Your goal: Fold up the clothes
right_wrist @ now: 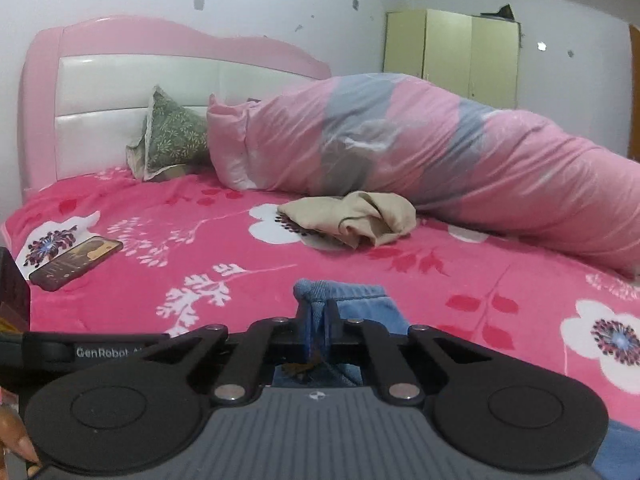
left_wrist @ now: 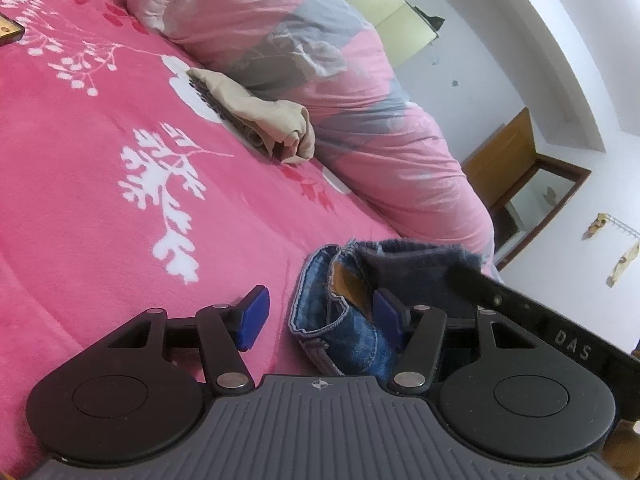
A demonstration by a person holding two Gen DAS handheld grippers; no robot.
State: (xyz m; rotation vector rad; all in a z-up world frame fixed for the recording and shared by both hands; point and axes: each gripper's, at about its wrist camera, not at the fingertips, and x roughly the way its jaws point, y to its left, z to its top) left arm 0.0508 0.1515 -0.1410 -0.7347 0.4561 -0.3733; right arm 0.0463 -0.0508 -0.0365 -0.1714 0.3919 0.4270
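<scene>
denim jeans (right_wrist: pixel 352 300) lie bunched on the pink floral bedspread (right_wrist: pixel 200 248), pinched by the right gripper (right_wrist: pixel 318 312). left gripper (left_wrist: pixel 320 312) gapes wide beside the waistband. farther off, a beige garment (right_wrist: pixel 360 216) rests against the rolled quilt (right_wrist: pixel 440 152).

The left claw (left_wrist: pixel 318 318) gapes over bunched jeans (left_wrist: pixel 344 320) on the pink bed (left_wrist: pixel 80 200); a beige garment (left_wrist: pixel 260 120) lies farther off.

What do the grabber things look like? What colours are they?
Each hand-held gripper, left and right, is black with round discs, silver rivets and a ribbed grey base bearing a small crosshair mark. The left one's fingertip pads are blue. White lettering reads "DAS" and "GenRobot".
</scene>
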